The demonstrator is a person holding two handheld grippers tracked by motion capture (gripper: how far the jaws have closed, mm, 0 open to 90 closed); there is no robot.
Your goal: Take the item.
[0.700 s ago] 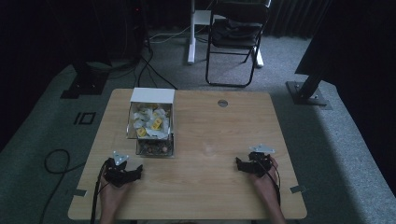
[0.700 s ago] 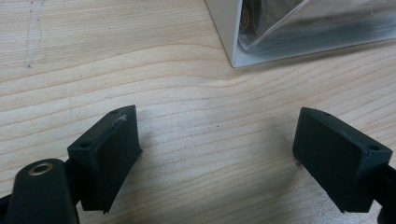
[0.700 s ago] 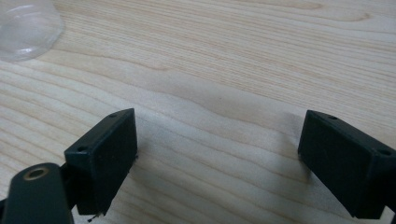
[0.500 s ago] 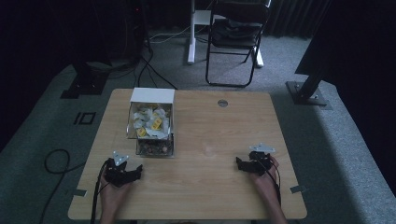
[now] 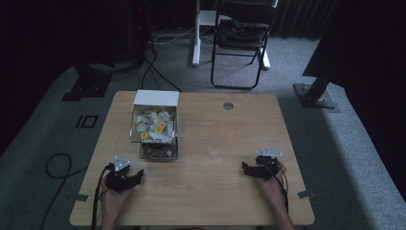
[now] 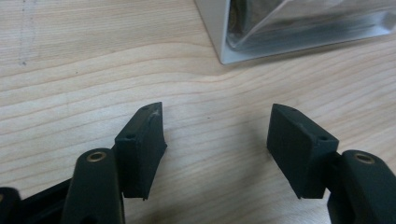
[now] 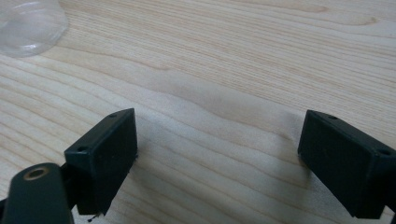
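Note:
A clear dispenser box (image 5: pixel 155 125) with a white top, full of small white and yellow packets, stands on the left half of the wooden table (image 5: pixel 225 134). Its lower tray holds darker bits. My left gripper (image 5: pixel 125 179) rests low at the front left, just below the box, jaws apart over bare wood (image 6: pixel 215 130). The box's bottom corner (image 6: pixel 261 42) lies ahead of it. Near the front right my right gripper (image 5: pixel 253 170) is open too, with nothing between its fingers (image 7: pixel 219 149).
A small clear round patch (image 7: pixel 28 21) lies ahead of the right gripper, at its view's top left. A round cable hole (image 5: pixel 228 106) sits near the table's far edge. A folding chair (image 5: pixel 242 40) and stand bases are on the carpet beyond.

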